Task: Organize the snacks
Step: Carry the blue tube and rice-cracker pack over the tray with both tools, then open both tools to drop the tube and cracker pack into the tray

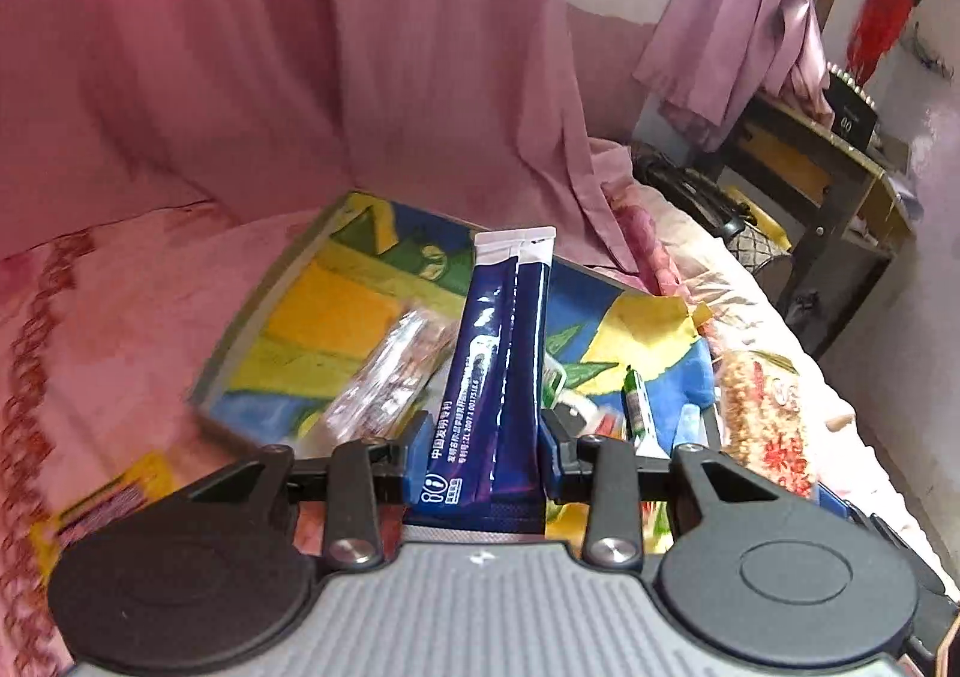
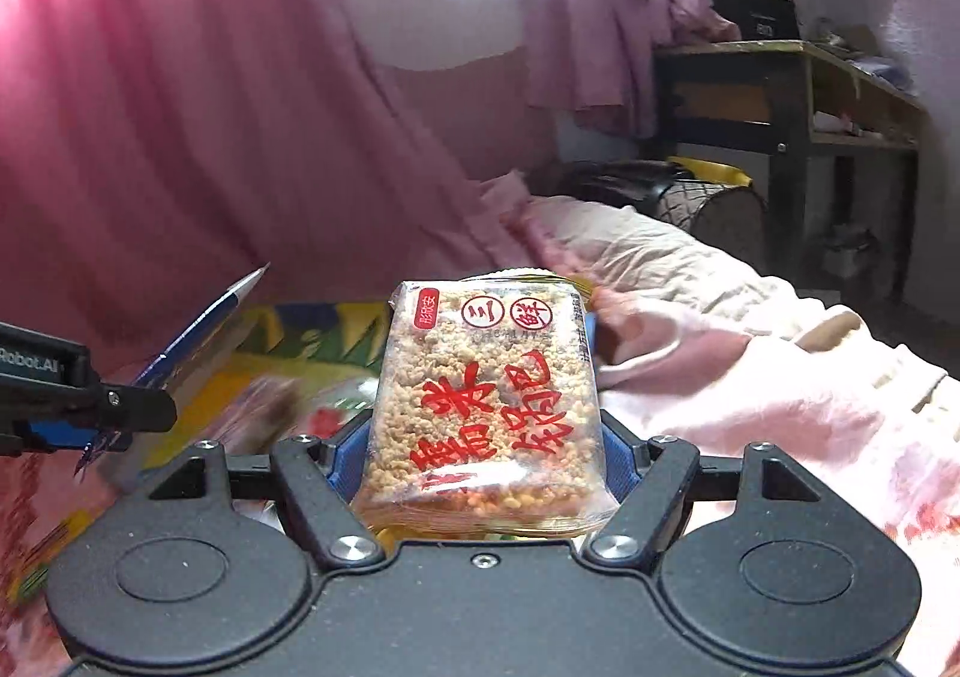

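Nearest, the left gripper (image 1: 483, 437) has its jaws closed on a dark blue stick sachet (image 1: 501, 359), held upright. The right gripper (image 2: 483, 437) has its jaws closed on a clear rice-crisp packet (image 2: 486, 407) printed in red. Both are lifted above the bed (image 2: 750, 377). Beyond them lies a colourful board (image 1: 336, 311) with more snacks scattered on it: a clear wrapper (image 1: 390, 371) and a small green packet (image 1: 633, 401). Sorting seems only partly done; several items remain loose.

Both wrist views close, low, sharing colourful tray (image 1: 336, 281)
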`<action>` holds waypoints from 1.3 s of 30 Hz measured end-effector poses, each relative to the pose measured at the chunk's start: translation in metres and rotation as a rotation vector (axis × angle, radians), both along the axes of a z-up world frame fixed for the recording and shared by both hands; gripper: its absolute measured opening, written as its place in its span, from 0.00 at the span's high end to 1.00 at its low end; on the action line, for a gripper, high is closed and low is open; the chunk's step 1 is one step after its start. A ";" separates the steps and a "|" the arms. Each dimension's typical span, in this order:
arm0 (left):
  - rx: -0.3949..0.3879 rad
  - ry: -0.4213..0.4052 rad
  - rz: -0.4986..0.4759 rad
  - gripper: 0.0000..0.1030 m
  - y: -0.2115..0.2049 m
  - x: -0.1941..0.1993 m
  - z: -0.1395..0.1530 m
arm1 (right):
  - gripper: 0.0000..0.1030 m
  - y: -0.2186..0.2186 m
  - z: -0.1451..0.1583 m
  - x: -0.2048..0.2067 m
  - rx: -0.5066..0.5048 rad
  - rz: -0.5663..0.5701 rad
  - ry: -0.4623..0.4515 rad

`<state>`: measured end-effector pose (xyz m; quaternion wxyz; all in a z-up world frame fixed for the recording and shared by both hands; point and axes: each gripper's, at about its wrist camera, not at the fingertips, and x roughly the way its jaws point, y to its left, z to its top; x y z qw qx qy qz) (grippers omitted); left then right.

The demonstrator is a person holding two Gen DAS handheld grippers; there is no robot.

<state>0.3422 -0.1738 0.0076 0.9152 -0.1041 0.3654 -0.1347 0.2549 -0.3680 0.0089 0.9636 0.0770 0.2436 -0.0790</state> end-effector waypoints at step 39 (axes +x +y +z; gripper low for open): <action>0.080 0.043 -0.031 0.23 -0.038 0.061 -0.049 | 0.13 -0.029 -0.039 0.055 0.107 0.062 0.048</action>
